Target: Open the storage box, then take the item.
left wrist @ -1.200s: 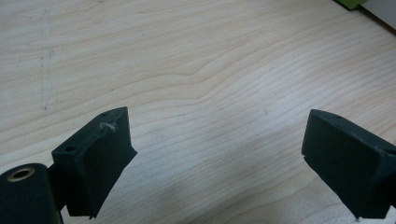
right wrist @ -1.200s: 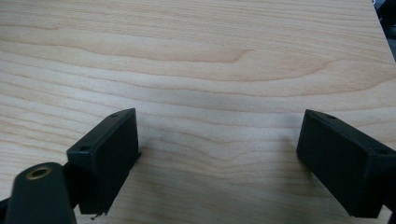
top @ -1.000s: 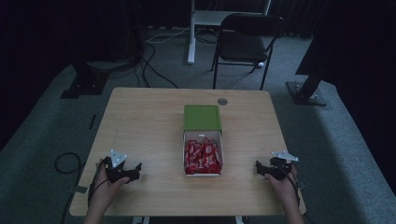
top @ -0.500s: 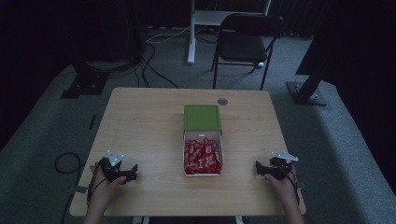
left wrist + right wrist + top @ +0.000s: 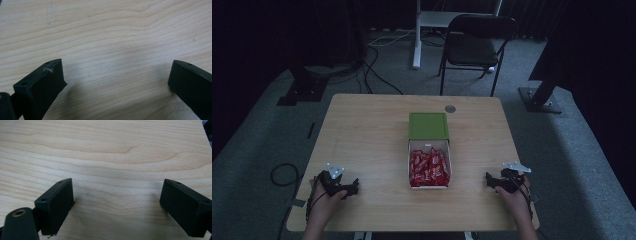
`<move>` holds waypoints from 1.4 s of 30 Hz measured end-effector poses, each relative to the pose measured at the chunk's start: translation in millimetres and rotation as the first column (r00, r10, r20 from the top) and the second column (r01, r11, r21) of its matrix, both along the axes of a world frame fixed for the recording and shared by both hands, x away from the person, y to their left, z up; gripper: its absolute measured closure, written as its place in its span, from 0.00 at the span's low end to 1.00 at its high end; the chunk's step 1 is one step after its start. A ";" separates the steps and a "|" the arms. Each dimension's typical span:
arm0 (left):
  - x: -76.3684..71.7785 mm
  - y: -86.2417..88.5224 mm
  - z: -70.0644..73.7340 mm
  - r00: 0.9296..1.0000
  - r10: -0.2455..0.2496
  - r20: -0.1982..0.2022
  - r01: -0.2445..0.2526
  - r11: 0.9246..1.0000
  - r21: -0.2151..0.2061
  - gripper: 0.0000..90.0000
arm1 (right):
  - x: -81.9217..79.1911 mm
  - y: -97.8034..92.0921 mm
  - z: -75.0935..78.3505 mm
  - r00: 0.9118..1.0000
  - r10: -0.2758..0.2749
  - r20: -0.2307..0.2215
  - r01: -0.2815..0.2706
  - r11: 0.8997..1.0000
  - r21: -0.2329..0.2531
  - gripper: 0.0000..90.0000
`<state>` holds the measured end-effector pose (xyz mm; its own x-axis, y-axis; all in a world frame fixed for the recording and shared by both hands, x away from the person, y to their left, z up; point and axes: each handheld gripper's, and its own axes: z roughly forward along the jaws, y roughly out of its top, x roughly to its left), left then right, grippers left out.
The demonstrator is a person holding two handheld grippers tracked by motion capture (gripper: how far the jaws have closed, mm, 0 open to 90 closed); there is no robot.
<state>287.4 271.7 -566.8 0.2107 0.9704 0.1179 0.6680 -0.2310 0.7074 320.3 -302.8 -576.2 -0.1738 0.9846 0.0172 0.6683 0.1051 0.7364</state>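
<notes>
A white tray full of red wrapped sweets stands mid-table, drawn out of its green sleeve. My left gripper rests on the table near the front left corner, jaws wide apart with bare wood between them. My right gripper rests near the front right corner, also open over bare wood. Both grippers point inward toward the tray and hold nothing.
The wooden table has a small round grey cap behind the box. Beyond the table stand a black folding chair and a white desk leg. Cables lie on the grey floor.
My left gripper has drawn back slightly toward the table's front left edge. The right gripper has barely moved.
</notes>
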 end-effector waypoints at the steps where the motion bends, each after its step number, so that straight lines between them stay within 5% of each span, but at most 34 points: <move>1: 0.2 0.1 -0.4 1.000 0.000 0.004 0.000 1.000 -0.004 0.01 | 0.0 0.0 0.0 1.000 0.000 0.000 0.000 1.000 0.000 0.12; 6: 1.2 1.8 -1.1 1.000 0.009 -0.004 -0.009 1.000 -0.030 0.01 | 0.0 0.0 0.0 1.000 0.000 0.000 0.000 1.000 0.000 0.12; 9: 2.1 4.7 -1.9 0.998 0.045 -0.038 -0.049 0.995 -0.088 0.01 | 0.0 0.0 0.0 1.000 0.000 0.000 0.000 1.000 0.000 0.12; 27: 2.0 3.3 -2.1 0.997 0.072 -0.037 -0.075 0.993 -0.090 0.01 | -3.2 6.1 1.5 1.000 0.016 -0.002 -0.016 1.000 -0.008 0.15; 35: 3.1 3.2 -2.0 0.996 0.075 -0.038 -0.078 0.993 -0.090 0.01 | -5.5 14.6 17.0 1.000 0.001 -0.014 -0.001 1.000 0.022 0.15; 42: 3.2 3.2 -2.1 0.996 0.076 -0.037 -0.079 0.993 -0.091 0.01 | -4.8 24.9 34.8 1.000 0.004 0.018 -0.004 1.000 0.026 0.15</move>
